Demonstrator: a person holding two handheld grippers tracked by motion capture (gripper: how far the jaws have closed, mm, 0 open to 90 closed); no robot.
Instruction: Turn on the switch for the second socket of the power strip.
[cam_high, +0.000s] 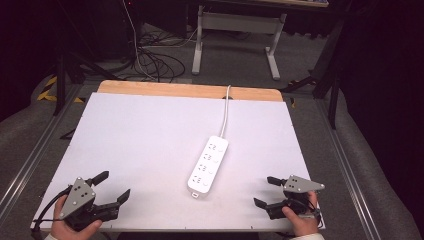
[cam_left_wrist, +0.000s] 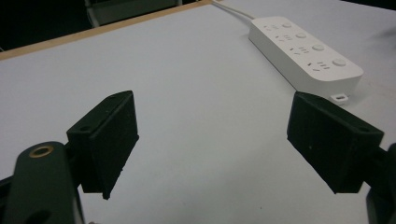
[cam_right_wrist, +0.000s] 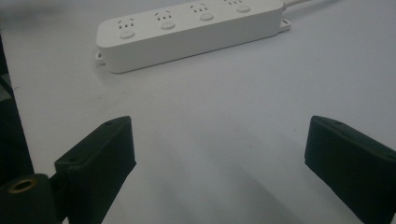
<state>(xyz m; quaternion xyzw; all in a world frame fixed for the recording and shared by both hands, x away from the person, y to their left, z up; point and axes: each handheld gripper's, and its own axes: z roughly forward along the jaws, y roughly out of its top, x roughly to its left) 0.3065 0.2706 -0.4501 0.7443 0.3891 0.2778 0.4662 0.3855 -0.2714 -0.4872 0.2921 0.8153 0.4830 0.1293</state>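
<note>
Jaws spread wide and holding nothing, the left gripper (cam_high: 114, 186) sits at the near left corner of the white table (cam_high: 140, 130), gripped from behind by the person's left hand (cam_high: 70, 227). Across from it, at the near right corner, the right gripper (cam_high: 266, 191) is just as open and empty, with the right hand (cam_high: 300, 220) wrapped round its body. Between the two, nearer the right one and well apart from both, a white power strip (cam_high: 208, 164) lies flat, slanting away from the near edge. Its white cord (cam_high: 226, 112) runs on toward the far edge, where a strip of bare wood (cam_high: 190, 90) shows.
</note>
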